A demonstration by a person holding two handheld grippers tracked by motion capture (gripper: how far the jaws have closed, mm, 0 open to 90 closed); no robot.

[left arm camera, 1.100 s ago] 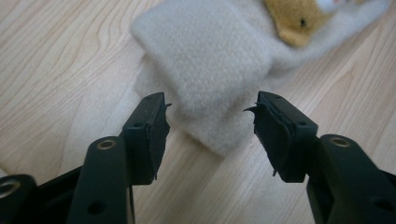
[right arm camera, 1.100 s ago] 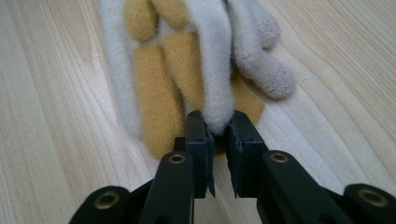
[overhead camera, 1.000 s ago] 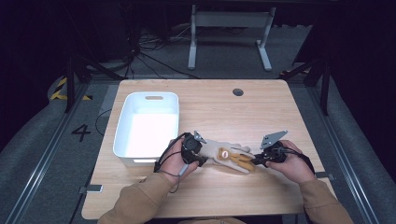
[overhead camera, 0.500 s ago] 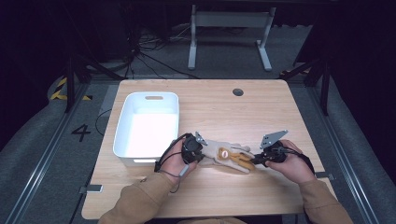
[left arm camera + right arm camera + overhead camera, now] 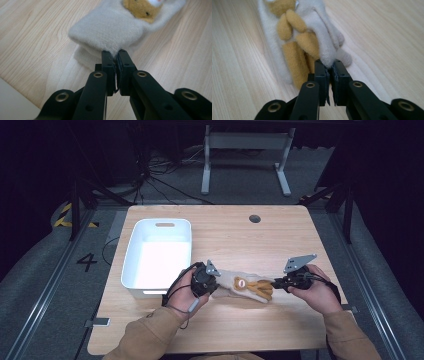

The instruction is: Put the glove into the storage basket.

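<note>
**Two grippers pinching one glove**

Both ends of the glove (image 5: 245,286) are being held: the left gripper (image 5: 214,281), whose jaws have just been closing, is clamping the cuff; the right gripper (image 5: 276,284) is pinching a fingertip. The glove is lying on the table (image 5: 280,240), stretched between them. Grasping looks done; lifting and moving are remaining. The bin (image 5: 159,254) is sitting empty at ten o'clock from the glove, nothing blocking the way.

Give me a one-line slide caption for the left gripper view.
Left tool shut on the cuff edge of a cream fleece glove lying on the wooden table.
</note>
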